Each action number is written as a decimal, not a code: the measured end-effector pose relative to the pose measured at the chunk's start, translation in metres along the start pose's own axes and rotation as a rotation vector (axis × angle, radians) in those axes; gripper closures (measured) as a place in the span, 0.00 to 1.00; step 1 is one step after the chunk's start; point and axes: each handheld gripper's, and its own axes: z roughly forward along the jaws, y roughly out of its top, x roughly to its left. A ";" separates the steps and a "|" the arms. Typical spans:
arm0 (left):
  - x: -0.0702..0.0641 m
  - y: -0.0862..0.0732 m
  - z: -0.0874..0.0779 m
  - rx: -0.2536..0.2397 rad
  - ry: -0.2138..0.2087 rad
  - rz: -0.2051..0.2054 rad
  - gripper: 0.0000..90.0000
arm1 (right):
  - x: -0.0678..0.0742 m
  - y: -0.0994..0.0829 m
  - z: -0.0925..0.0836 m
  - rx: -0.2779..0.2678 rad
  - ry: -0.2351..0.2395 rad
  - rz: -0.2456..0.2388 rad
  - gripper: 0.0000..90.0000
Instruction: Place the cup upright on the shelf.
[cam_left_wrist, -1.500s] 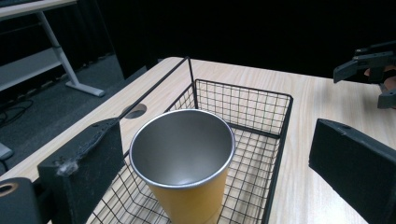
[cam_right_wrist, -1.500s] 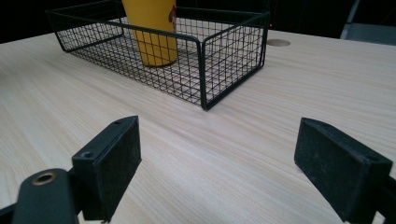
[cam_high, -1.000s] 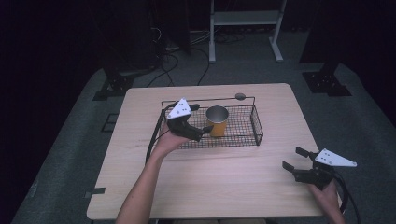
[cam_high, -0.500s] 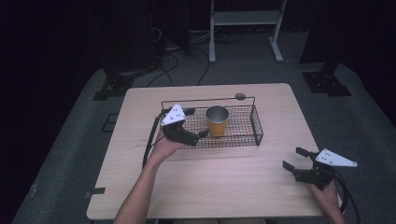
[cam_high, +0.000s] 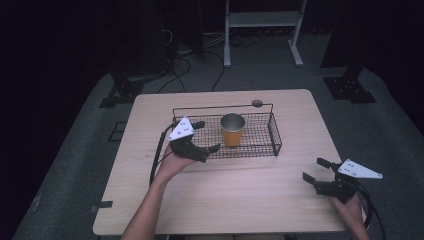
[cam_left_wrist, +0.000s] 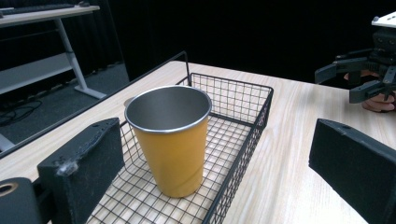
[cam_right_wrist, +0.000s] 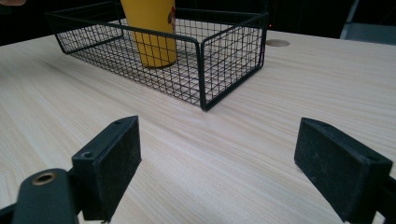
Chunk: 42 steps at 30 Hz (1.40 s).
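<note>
A: Start at the left claw (cam_high: 206, 136). How do its jaws stand?

B: Wide apart, with nothing between the pads. In the high view it sits at the wire basket's (cam_high: 274, 131) nine o'clock end, one jaw over the rim, the other over the front edge. Its grey plate covers most of the body.

A: And the cup (cam_high: 232, 129)?

B: It stands upright inside the basket, near the middle, just at the claw's three o'clock and clear of both jaws. In the left claw view the cup (cam_left_wrist: 168, 138) shows a steel inside and a yellow outside; the two black jaws are cut off by the bottom edge.

A: The right claw (cam_high: 317, 170)?

B: Also spread, holding nothing, low at the desk's (cam_high: 250, 200) four o'clock corner, well apart from the basket. Its own view cuts the cup's (cam_right_wrist: 150, 29) rim off at the top; a small print on the side is too partial to read.

A: Anything else?

B: A small round thing (cam_high: 257, 103) at twelve o'clock behind the basket; I cannot tell what it is.
</note>
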 end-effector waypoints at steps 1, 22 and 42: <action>-0.001 -0.001 -0.001 -0.002 -0.002 -0.004 0.03 | 0.000 0.000 0.000 0.000 0.000 0.001 0.15; -0.013 -0.013 -0.022 -0.034 0.004 -0.010 0.03 | 0.000 0.000 0.000 0.001 0.001 0.001 0.15; -0.028 -0.038 -0.042 -0.042 0.022 -0.033 0.03 | 0.000 0.000 0.000 -0.002 -0.003 0.006 0.15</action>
